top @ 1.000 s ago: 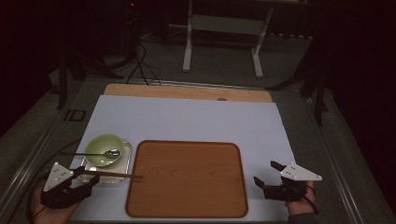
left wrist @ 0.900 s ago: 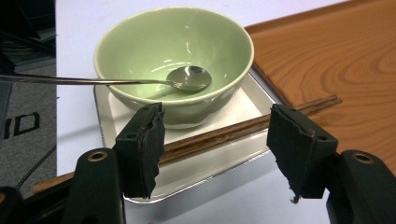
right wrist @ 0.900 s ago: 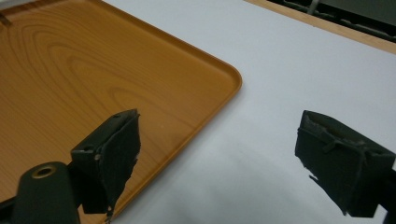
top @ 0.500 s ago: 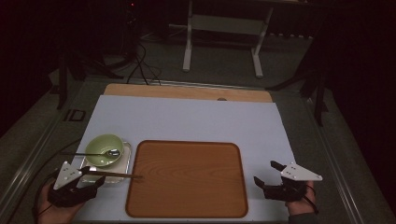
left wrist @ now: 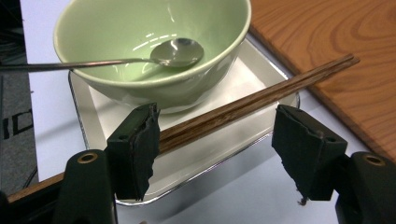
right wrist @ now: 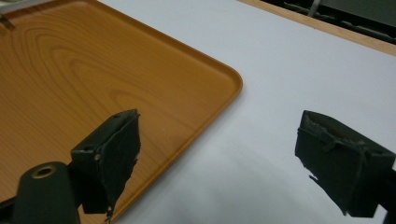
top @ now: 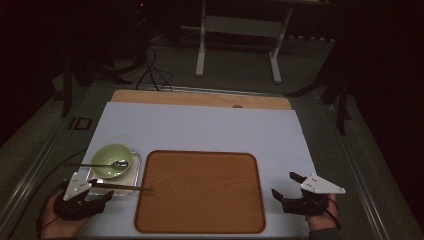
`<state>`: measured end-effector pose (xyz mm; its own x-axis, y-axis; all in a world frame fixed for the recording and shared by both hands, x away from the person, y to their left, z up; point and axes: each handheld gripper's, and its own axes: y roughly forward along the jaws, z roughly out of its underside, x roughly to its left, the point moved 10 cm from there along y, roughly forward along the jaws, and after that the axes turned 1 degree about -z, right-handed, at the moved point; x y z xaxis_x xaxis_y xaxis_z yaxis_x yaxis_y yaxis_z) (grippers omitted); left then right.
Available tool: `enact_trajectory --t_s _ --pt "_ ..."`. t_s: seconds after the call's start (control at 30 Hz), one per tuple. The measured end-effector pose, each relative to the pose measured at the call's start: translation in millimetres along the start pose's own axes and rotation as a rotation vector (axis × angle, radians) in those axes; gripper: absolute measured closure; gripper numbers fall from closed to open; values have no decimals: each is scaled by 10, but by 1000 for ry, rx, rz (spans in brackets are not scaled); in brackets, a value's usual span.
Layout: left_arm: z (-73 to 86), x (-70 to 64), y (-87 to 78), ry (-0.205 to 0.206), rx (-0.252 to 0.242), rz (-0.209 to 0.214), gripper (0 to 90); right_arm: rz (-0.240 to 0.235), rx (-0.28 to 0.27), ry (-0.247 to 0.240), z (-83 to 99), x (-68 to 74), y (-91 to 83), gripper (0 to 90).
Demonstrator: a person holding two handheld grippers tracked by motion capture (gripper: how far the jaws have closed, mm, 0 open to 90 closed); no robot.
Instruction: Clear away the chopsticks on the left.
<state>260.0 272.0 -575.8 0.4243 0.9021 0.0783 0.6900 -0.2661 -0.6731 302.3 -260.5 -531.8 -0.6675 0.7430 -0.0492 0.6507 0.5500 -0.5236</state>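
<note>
While spread wide | left gripper [left wrist: 219, 140] fingers straddle chopsticks [left wrist: 252, 100], one touching

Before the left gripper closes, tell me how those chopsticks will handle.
The chopsticks look stiff, thin wood, probably light. They lie bridged from the metal tray's rim onto the wooden tray, so a nudge may roll or split the pair. The left gripper stands open around them.
</note>
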Motion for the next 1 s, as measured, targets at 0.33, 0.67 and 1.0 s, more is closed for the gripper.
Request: enact_trajectory --t_s 0.33,0.67,1.0 --pt "40 11 99 19 34 15 349 -4 -2 2 -1 -2 1 141" --pt "63 9 157 38 58 31 359 -6 -1 4 -2 -5 1 141" --pt "70 5 156 52 58 33 399 -3 1 5 1 -9 4 141"
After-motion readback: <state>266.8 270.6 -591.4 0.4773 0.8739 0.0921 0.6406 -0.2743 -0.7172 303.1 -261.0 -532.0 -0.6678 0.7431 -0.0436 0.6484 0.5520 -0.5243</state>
